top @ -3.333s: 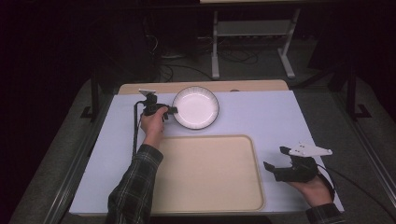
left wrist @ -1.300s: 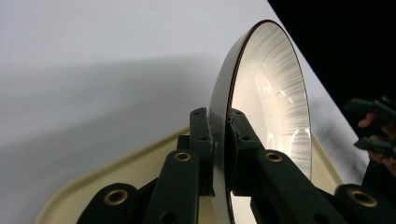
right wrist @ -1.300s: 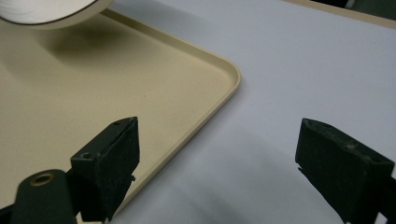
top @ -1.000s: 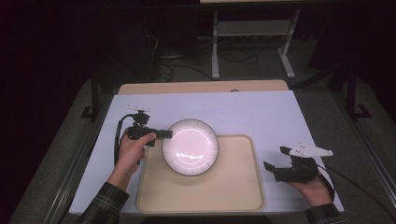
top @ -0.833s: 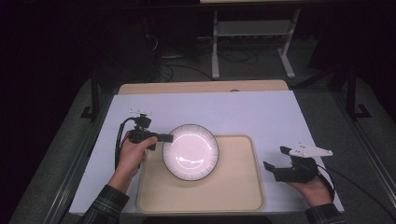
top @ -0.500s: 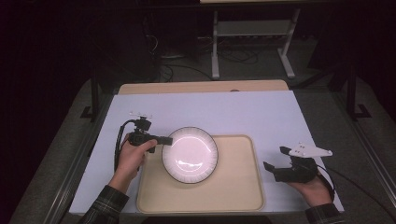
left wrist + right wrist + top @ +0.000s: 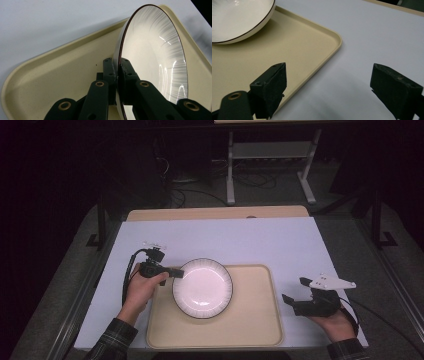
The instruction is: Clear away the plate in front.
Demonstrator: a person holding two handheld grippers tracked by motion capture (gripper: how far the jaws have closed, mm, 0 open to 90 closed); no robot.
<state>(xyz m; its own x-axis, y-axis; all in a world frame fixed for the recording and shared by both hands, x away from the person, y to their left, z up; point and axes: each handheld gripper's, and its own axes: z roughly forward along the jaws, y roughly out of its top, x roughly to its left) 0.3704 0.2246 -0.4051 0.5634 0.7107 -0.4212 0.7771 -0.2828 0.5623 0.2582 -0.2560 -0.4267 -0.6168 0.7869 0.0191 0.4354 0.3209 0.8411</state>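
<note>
The left gripper (image 7: 175, 273) is clamped on the left rim of a white plate (image 7: 202, 287). In the left gripper view, the two black jaws stand closed against each other with the plate's (image 7: 155, 57) thin dark-edged rim pinched between them, one jaw on the inner face and one on the underside. The plate is over the left half of a beige tray (image 7: 250, 320), which lies on the near part of the desk (image 7: 225, 240). From the left gripper view the plate stands tilted relative to the tray (image 7: 50, 75); whether its far edge touches the tray floor cannot be told. The left hand (image 7: 142, 287) grips the tool just outside the tray's left rim.

The right gripper (image 7: 300, 295) is held wide open and holds nothing. It sits just beside the tray's right rim, above the pale desk surface, supported by the right hand (image 7: 332, 317). In the right gripper view its jaws frame the tray's (image 7: 287, 45) rounded corner and the desk (image 7: 374, 32), with the plate (image 7: 237, 17) at upper left.
</note>
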